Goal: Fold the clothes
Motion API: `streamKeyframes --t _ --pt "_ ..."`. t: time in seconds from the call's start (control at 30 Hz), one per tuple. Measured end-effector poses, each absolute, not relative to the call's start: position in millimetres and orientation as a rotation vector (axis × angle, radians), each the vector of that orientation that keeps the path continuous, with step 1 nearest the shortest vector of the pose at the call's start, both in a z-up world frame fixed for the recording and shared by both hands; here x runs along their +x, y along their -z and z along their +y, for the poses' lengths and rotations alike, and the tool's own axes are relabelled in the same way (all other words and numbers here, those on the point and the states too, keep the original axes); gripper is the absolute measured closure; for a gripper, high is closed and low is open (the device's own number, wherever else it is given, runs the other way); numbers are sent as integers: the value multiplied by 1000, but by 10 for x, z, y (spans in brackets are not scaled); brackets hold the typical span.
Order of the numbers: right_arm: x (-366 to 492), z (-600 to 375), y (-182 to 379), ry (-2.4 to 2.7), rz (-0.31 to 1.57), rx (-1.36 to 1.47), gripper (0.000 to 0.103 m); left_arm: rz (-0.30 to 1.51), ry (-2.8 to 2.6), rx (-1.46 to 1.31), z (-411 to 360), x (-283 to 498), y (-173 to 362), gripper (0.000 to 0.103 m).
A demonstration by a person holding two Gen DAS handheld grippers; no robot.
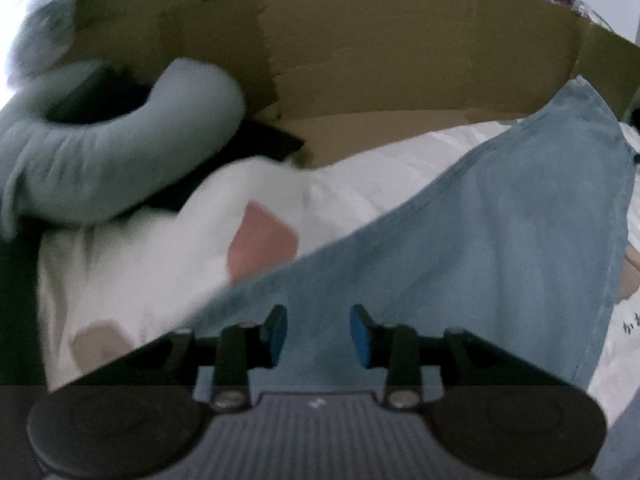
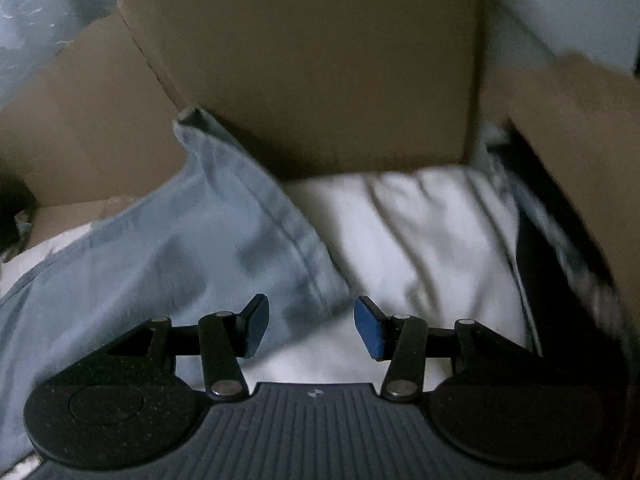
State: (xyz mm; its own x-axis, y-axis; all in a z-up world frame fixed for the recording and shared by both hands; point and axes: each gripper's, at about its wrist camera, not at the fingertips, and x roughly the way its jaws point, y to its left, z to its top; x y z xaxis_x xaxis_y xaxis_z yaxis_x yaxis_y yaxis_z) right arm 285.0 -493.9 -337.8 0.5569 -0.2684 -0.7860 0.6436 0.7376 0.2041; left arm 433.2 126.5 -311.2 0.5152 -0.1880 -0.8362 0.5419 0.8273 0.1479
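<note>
Cardboard box walls [image 1: 400, 40] close off the background behind white bedding [image 1: 380, 168]. I see the light blue garment [image 1: 500, 232] lying spread across that bedding, one corner leaning up against the cardboard in the right wrist view. My left gripper [image 1: 319, 334] hangs over the blue cloth, jaws partly apart, gripping nothing. My right gripper [image 2: 310, 328] is parted wider at the garment's edge, empty too. A grey curved pillow [image 1: 120, 152] lies off left.
</note>
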Motion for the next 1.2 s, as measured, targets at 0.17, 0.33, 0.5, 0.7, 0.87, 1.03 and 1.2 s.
streamKeyframes --t 0.17,0.33,0.5,0.7,0.87,1.03,1.2 --pt "2707 -4912 3478 563 792 600 48 932 374 341 1654 4073 3049 60" --pt "2732 -4958 3539 545 744 704 48 930 274 275 2055 3699 3028 54" --pt "2739 -5084 3591 550 675 808 48 956 188 213 2338 3258 3156 54" --pt "2785 -5197 3535 543 667 856 101 1001 110 144 2619 2880 3376 54" --pt "2746 -5152 3215 573 647 766 101 1019 39 105 2847 2772 3451 54" --pt "2746 -5117 2868 597 626 697 101 1032 -7 101 2977 2770 3472 53" --pt "2812 -5195 2610 620 613 664 101 1049 -32 95 3073 2788 3516 46"
